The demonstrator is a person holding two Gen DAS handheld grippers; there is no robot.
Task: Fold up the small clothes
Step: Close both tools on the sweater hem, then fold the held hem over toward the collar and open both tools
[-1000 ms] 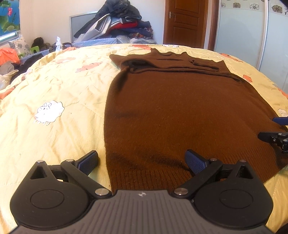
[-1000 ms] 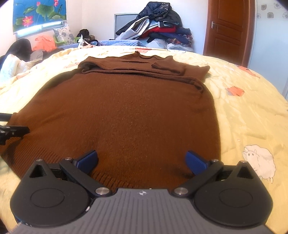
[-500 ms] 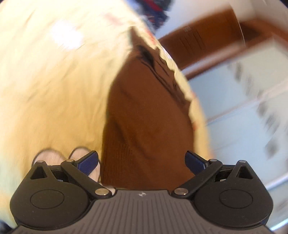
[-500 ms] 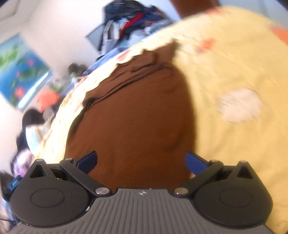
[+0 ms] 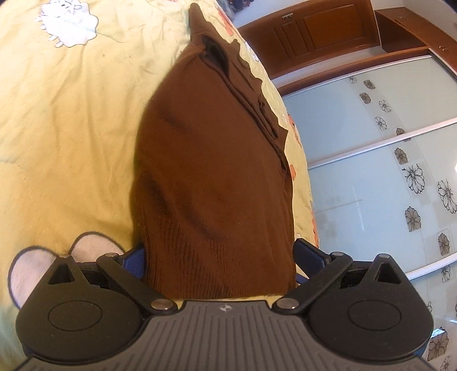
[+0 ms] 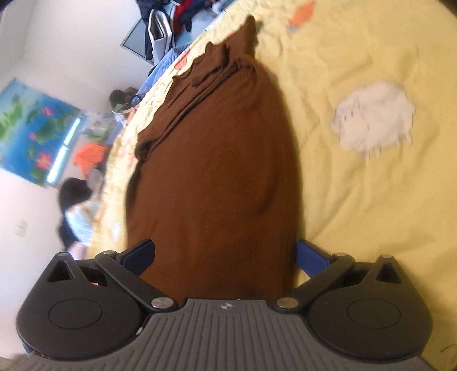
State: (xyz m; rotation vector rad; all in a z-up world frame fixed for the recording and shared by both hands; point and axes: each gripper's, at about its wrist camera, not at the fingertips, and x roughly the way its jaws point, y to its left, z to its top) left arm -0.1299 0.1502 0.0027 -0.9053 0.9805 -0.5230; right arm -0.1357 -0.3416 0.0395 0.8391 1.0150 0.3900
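Note:
A brown knit sweater (image 5: 211,171) lies flat on a yellow bedspread (image 5: 71,114), sleeves folded across its far end. My left gripper (image 5: 220,256) is open, rolled sideways, and its jaws straddle the sweater's ribbed hem at one bottom corner. In the right wrist view the same sweater (image 6: 217,171) fills the middle. My right gripper (image 6: 225,254) is open and also rolled sideways, with the sweater's bottom edge between its jaws. Neither gripper shows in the other's view.
The bedspread (image 6: 357,71) has white sheep prints (image 6: 374,114). A pile of clothes (image 6: 165,22) lies beyond the bed's far end. A wooden door (image 5: 314,31) and glass wardrobe panels (image 5: 385,171) stand at the right. A flower picture (image 6: 31,128) hangs at the left.
Both grippers have rolled sideways and moved in at the sweater's bottom edge; the hem now sits between each pair of open jaws. The sweater still lies flat.

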